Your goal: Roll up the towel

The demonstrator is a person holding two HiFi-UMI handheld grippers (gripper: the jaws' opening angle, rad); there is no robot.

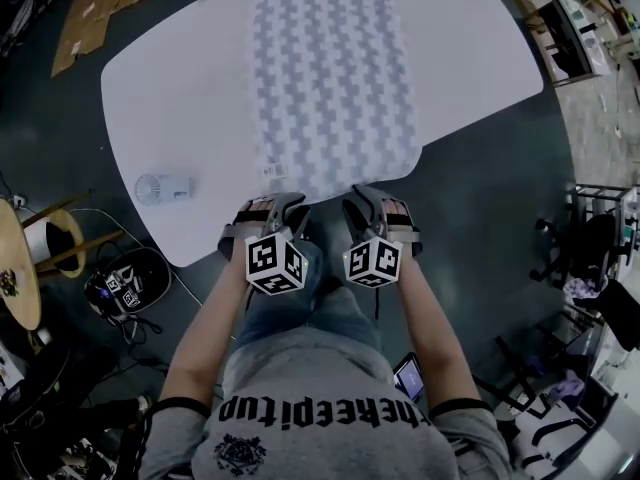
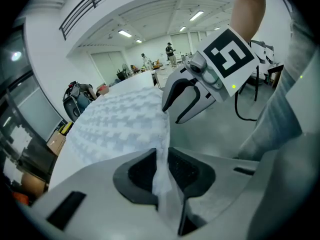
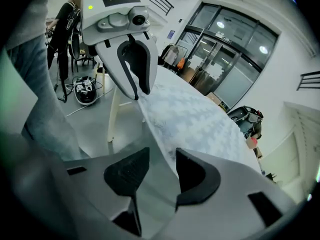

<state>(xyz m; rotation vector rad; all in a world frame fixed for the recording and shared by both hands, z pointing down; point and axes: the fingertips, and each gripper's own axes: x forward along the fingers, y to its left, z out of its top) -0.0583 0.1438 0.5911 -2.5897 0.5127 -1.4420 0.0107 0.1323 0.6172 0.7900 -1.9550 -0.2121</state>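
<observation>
From the head view I see the towel (image 1: 330, 78) spread flat down the middle of the white table (image 1: 180, 98). Its near hem lies right at the table's near edge, and my left gripper (image 1: 283, 206) and right gripper (image 1: 362, 198) sit side by side at that hem, near each other but apart. That view doesn't tell me how the jaws stand; the gripper views do. In the left gripper view the pads are drawn in narrow on the hem, with the cloth pinched between them in a thin upright fold. In the right gripper view the jaws stand apart. The hem runs down between them, close to one pad with a clear gap to the other, so nothing is clamped there.

The towel's far end runs out of the head view at the top. Bare table lies wide on the left, where a small white device (image 1: 163, 188) sits well apart from the towel. On the right, the towel's near corner comes almost to the table's edge.
</observation>
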